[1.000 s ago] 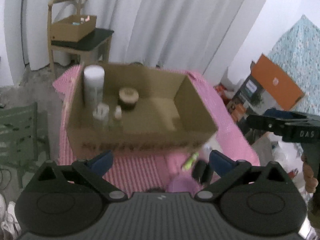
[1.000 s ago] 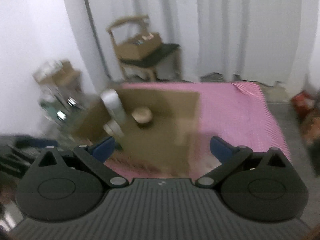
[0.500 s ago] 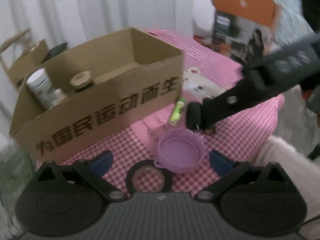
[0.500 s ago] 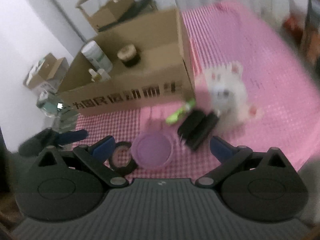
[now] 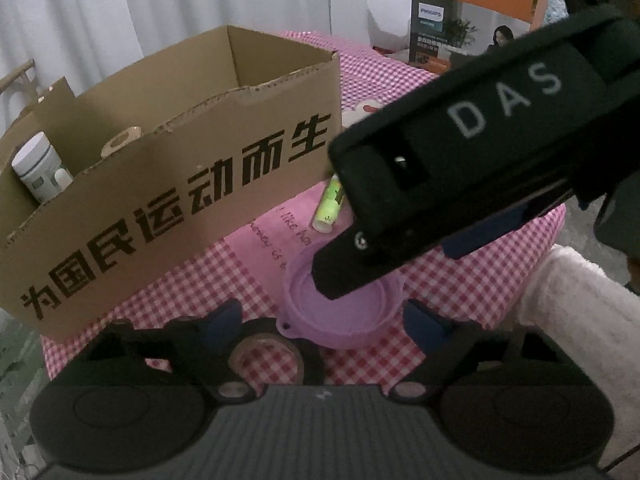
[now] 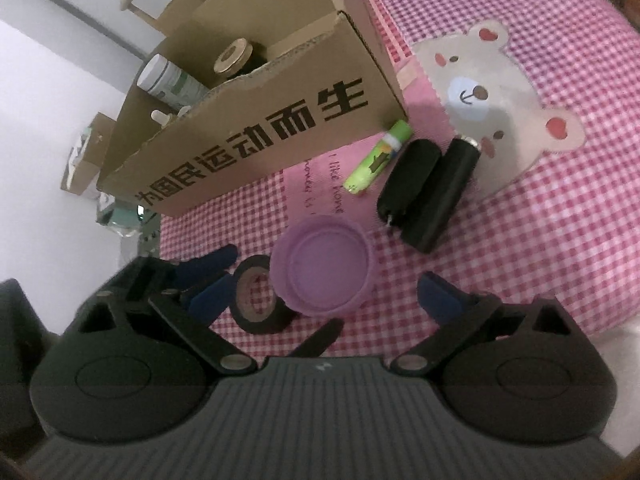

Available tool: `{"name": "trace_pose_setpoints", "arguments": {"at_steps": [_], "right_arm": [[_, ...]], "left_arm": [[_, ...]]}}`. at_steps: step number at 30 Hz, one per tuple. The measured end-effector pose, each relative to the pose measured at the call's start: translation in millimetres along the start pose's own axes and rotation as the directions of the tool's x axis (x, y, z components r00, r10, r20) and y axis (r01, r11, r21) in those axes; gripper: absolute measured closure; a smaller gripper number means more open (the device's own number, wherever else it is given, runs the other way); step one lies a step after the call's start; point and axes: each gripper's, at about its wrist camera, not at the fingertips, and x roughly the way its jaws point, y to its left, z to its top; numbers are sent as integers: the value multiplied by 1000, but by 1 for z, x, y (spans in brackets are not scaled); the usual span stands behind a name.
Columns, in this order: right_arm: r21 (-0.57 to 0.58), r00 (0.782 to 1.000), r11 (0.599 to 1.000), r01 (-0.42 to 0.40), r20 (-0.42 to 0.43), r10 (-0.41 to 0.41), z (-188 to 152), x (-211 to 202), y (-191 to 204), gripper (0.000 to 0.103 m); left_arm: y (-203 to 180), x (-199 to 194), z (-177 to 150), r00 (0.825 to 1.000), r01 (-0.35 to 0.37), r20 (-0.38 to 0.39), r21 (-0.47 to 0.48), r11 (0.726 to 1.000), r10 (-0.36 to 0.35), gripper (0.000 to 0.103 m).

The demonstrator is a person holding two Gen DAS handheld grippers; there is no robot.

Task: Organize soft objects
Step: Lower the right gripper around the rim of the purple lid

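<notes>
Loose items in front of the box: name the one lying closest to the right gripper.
The purple collapsible cup, directly ahead of the open right gripper. The black tape roll sits off toward its left finger; the green tube and black cylinders lie farther.

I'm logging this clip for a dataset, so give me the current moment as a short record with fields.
surface: pink checked cloth with a bear patch
box: cardboard box, open top, jars and bottles inside
loose items: purple silicone cup, black tape roll touching it, green tube, two black cylinders
left gripper: open, empty, near the tape roll and cup
right gripper: open, empty, above the cup
task stage: nothing grasped yet
</notes>
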Motion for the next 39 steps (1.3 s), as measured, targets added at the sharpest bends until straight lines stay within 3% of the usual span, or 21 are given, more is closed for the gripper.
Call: {"name": "trace_pose_setpoints", "arguments": {"at_steps": [3, 7, 9, 13, 19, 39], "right_arm": [[11, 1000, 1000, -14, -2, 14, 1, 4, -2, 18], [28, 1000, 999, -18, -8, 18, 2, 10, -6, 40], [32, 1000, 999, -18, -11, 18, 3, 13, -8, 51], [39, 999, 999, -28, -19, 29, 3, 17, -10, 60], [21, 1000, 999, -29, -7, 29, 4, 17, -7, 66], [22, 1000, 1000, -8, 6, 8, 8, 30, -10, 67]], "left_arm": [[1, 2, -1, 1000, 8, -3, -9, 1000, -8, 22], [0, 4, 0, 1000, 20, 4, -18, 1000, -20, 34], [1, 5, 1, 1000, 28, 1, -29, 999, -28, 35], [2, 2, 1, 999, 36, 10, -50, 998, -35, 40], [5, -1, 2, 1000, 27, 9, -69, 997, -26, 41], [7, 13, 10, 1000, 23, -5, -56, 998, -23, 36]]}}
